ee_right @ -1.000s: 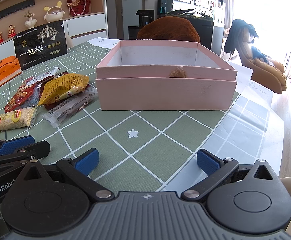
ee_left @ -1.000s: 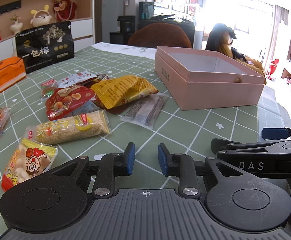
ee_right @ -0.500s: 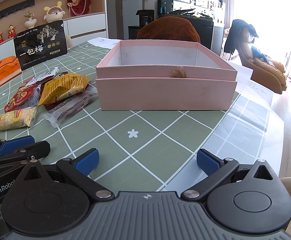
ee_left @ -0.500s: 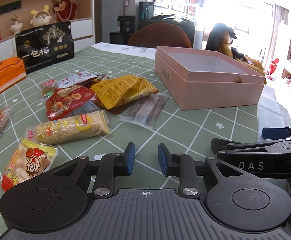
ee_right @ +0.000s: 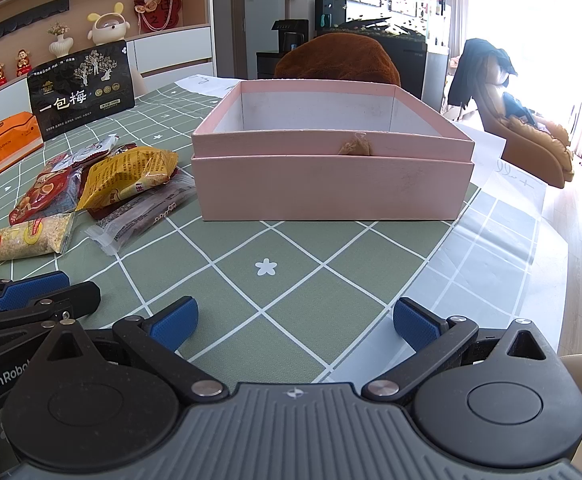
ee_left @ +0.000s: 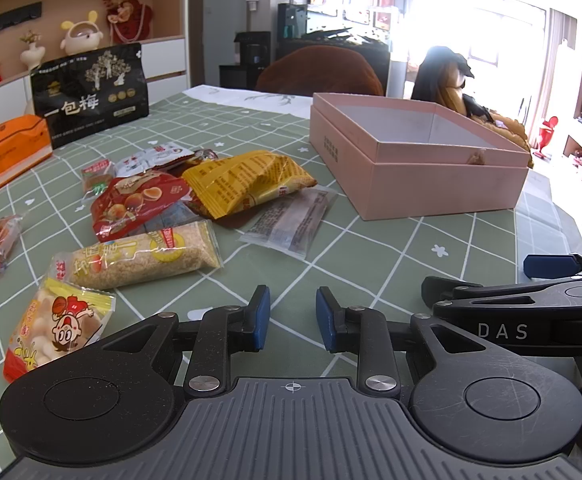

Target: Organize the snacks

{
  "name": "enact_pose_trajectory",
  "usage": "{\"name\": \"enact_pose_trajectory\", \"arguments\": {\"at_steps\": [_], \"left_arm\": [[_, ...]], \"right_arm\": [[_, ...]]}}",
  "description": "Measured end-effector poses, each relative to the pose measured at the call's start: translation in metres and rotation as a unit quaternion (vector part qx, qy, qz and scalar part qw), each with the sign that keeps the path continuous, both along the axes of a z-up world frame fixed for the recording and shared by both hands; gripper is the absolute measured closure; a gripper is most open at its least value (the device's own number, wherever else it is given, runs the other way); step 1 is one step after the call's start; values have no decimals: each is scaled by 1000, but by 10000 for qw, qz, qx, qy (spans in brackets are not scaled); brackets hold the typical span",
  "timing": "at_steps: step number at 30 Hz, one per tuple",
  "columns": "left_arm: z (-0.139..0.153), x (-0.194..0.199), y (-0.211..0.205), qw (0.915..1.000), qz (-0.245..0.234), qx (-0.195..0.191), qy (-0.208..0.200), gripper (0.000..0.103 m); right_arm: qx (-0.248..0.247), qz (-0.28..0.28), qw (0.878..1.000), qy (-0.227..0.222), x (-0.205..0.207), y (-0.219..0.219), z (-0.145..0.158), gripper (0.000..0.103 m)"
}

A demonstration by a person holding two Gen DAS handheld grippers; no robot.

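Task not begun: the snack packets point(ee_left: 195, 208) lie loose on the desk point(ee_left: 391, 264) at left of frame, the pink box point(ee_right: 331, 184) at centre shows nothing inside, left hand-held gripper point(ee_left: 293, 318) narrowly apart and right hand-held gripper point(ee_right: 295, 322) wide apart, both holding nothing.

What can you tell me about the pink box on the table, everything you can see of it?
The pink box is a shallow, square-cornered box that looks like cardboard, open at the top, with a pale white lining. A step runs around its walls, so the upper part sits slightly narrower than the lower. A small tan tuft sticks up at the middle of its near rim. It stands flat on the green checked tablecloth, right of the snack packets. Nothing shows inside it, though its floor is mostly hidden. Neither gripper touches it.
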State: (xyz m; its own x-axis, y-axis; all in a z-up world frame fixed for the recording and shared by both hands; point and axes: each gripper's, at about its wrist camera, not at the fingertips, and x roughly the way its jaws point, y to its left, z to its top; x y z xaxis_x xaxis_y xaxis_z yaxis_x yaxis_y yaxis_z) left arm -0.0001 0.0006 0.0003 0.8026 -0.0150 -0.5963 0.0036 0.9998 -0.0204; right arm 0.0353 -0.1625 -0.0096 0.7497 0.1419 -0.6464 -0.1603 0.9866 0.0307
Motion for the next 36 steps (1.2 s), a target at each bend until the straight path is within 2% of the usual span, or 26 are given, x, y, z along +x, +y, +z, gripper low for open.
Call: {"name": "enact_pose_trajectory", "arguments": {"at_steps": [17, 20, 23, 27, 30, 33, 36], "left_arm": [[0, 0, 0, 10000, 2, 4, 0, 73], [7, -4, 6, 9998, -36, -80, 179, 72], [26, -17, 30, 9996, 220, -45, 173, 69], [37, -23, 77, 9939, 1063, 247, 166, 70], [31, -21, 119, 9848, 1689, -32, 407, 69], [24, -20, 141, 9846, 1650, -452, 355, 67], [22, -11, 138, 9894, 1239, -536, 537, 66]], "right_arm": [[3, 14, 10000, -1, 0, 1, -1, 0], [-23, 91, 9999, 142, 5, 2, -1, 0], [-115, 344, 9974, 619, 15, 2, 5, 0], [-179, 471, 9948, 884, 22, 2, 8, 0], [-196, 417, 9944, 948, 22, 4, 8, 0], [-243, 538, 9932, 1006, 27, 11, 8, 0], [-284, 778, 9891, 1214, 33, 23, 12, 0]]}}
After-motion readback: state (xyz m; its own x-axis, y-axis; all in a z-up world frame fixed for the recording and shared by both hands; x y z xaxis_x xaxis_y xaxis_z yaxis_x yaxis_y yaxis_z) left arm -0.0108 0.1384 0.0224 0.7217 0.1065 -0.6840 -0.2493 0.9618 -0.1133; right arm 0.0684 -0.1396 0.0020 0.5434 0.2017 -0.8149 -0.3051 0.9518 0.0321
